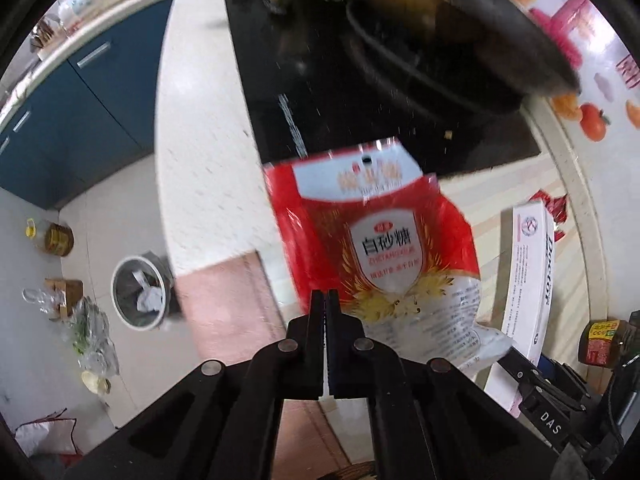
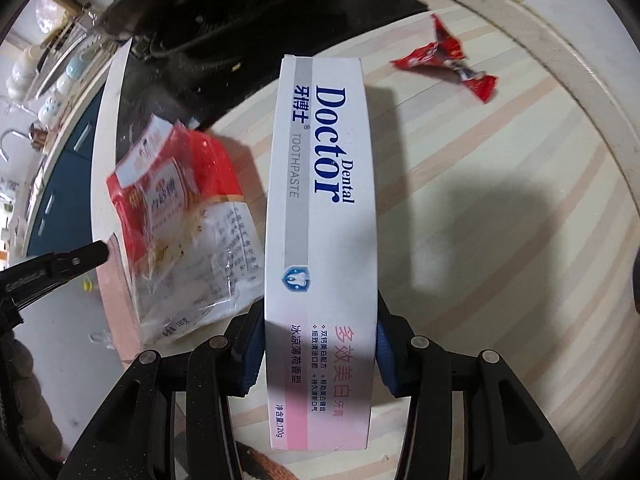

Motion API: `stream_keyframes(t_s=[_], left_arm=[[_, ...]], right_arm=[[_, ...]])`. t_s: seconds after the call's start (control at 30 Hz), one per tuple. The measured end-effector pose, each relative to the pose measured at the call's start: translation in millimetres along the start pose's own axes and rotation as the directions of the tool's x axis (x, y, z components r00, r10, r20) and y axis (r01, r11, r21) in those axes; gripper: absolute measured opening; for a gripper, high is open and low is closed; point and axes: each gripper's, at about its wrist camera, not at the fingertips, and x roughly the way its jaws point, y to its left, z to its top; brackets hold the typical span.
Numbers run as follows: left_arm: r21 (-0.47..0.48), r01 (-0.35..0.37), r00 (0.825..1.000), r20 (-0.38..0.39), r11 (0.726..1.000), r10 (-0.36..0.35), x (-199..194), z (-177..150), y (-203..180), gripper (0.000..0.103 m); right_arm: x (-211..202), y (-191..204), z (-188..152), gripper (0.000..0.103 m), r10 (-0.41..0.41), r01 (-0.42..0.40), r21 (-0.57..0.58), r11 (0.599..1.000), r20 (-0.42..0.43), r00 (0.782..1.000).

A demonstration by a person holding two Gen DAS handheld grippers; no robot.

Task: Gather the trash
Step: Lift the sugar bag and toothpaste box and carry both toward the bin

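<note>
My left gripper [image 1: 325,296] is shut on the lower edge of a red and white sugar bag [image 1: 384,236] and holds it above the counter; the bag also shows in the right wrist view [image 2: 180,216]. My right gripper [image 2: 320,344] is shut on a white toothpaste box [image 2: 324,208], which points forward over the striped countertop; the box also shows in the left wrist view [image 1: 528,280]. A red candy wrapper [image 2: 448,60] lies on the counter far right. A grey trash bin [image 1: 140,296] with paper inside stands on the floor at the left.
A black stove [image 1: 360,92] with a dark pan [image 1: 480,32] sits behind the bag. Blue cabinets [image 1: 72,120] stand at the left. Bottles and plastic bags [image 1: 84,328] lie on the floor near the bin. A sauce jar [image 1: 600,344] stands at the right.
</note>
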Motion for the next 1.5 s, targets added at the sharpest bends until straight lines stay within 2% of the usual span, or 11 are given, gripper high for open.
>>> stream_keyframes(t_s=[0.13,0.27,0.4,0.57,0.63,0.7,0.73,0.83,0.93,1.37,1.5], left_arm=[[0.003,0.038,0.999,0.032,0.999,-0.038,-17,3,11,0.000],[-0.024,0.081,0.997,-0.012,0.996,-0.081,1,-2,36,0.001],[-0.103,0.117,0.988,-0.087,0.988,-0.126,32,-16,59,0.002],[-0.138,0.111,0.989,-0.081,0.984,-0.123,40,-19,76,0.004],[-0.146,0.110,0.990,-0.068,0.983,-0.121,38,-17,85,0.023],[-0.159,0.114,0.992,-0.043,0.981,-0.123,34,-14,95,0.047],[-0.170,0.120,0.991,-0.030,0.978,-0.127,32,-14,101,0.051],[-0.202,0.122,0.991,-0.022,0.972,-0.129,36,-11,117,0.051],[-0.234,0.166,0.983,-0.041,0.958,-0.181,48,-9,127,0.051],[-0.299,0.276,0.953,-0.040,0.913,-0.301,78,-3,158,0.051],[-0.295,0.295,0.953,0.019,0.909,-0.303,66,-8,169,0.024]], right_arm=[[-14,3,-4,0.048,-0.001,0.001,0.015,1.000,0.028,1.000],[-14,3,10,0.048,-0.018,0.017,0.026,1.000,0.035,0.999],[1,5,15,0.048,-0.031,0.031,0.000,1.000,-0.002,1.000],[21,46,-1,0.048,0.023,-0.039,-0.142,0.989,-0.113,0.993],[23,58,-9,0.048,0.050,-0.076,-0.172,0.982,-0.153,0.987],[19,60,-14,0.048,0.021,-0.047,-0.180,0.982,-0.147,0.989],[16,56,-13,0.048,-0.021,-0.001,-0.174,0.985,-0.124,0.992],[14,43,-1,0.049,-0.107,0.099,-0.115,0.988,-0.066,0.992],[24,45,18,0.049,-0.107,0.104,-0.089,0.991,-0.035,0.994],[61,168,36,0.048,-0.146,0.153,-0.390,0.908,0.049,0.988],[60,172,38,0.048,-0.126,0.131,-0.377,0.917,0.038,0.991]])
